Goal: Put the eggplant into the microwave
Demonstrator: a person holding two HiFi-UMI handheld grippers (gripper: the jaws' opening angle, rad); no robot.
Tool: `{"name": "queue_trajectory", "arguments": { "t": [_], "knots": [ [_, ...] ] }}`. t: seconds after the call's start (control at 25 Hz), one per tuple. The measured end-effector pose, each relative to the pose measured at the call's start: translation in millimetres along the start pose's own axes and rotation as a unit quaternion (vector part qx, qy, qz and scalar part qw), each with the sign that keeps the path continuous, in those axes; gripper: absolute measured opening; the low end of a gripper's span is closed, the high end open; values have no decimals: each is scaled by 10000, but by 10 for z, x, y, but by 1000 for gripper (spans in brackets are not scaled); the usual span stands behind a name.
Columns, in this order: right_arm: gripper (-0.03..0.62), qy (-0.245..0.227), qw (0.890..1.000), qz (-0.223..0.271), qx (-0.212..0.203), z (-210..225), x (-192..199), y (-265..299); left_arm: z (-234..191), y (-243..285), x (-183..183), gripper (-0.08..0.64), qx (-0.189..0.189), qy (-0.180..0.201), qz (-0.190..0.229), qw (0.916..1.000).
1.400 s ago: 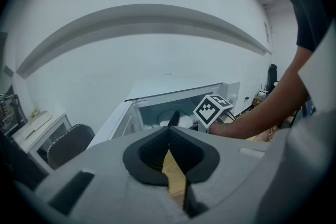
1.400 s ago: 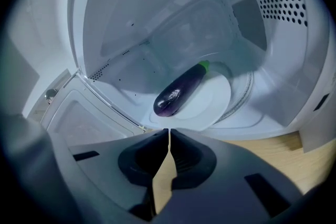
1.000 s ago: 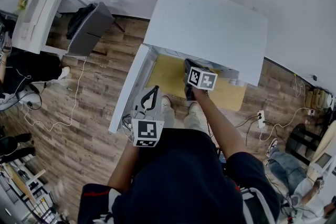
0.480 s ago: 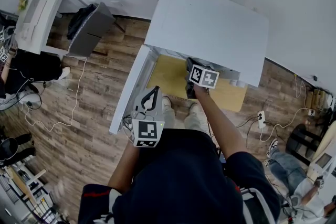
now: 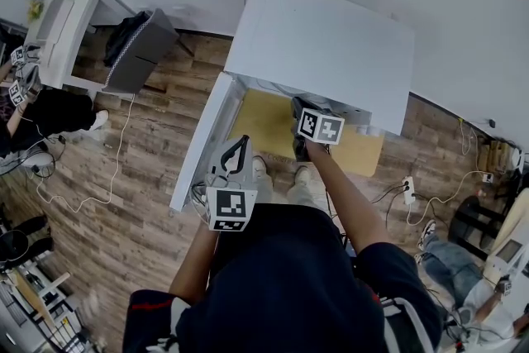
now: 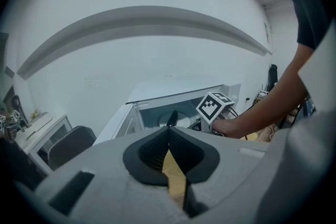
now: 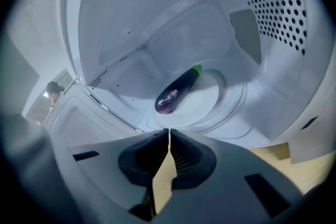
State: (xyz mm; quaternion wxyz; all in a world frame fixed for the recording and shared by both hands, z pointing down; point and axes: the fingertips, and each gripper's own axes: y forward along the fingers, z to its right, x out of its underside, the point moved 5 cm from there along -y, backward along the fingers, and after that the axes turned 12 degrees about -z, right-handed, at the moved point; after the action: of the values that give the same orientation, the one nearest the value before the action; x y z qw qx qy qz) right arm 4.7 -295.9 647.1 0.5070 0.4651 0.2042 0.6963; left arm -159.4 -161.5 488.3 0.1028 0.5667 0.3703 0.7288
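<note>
Grey two-jaw L gripper (image 6: 169, 131) hangs near the body, jaws closed on nothing. Grey R gripper (image 7: 168, 134) sits at the mouth of the white box microwave (image 7: 157, 34), jaws pinched together, empty. Past its tips the glossy purple eggplant w/ green stem (image 7: 177, 91) lies on the round white turntable plate (image 7: 210, 98), untouched. Placing looks done; next prob. needs R gripper drawn straight out, clear of the open white door (image 5: 202, 136), then door swung to.

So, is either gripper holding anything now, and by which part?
Nothing is held. The left gripper and right gripper are shut and empty; the eggplant lies free on the turntable.
</note>
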Motion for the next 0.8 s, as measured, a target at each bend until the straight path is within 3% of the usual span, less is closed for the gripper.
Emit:
{"name": "queue_trajectory", "arguments": {
  "t": [0.36,0.8],
  "knots": [
    [12,-684,9976,66,-102,-153,17,-450,70,-52,-143,15,4,28,225,9997],
    [11,-1467,9871,582,-269,-340,-62,-1174,251,-66,-361,15,93,188,546,9983]
  ]
}}
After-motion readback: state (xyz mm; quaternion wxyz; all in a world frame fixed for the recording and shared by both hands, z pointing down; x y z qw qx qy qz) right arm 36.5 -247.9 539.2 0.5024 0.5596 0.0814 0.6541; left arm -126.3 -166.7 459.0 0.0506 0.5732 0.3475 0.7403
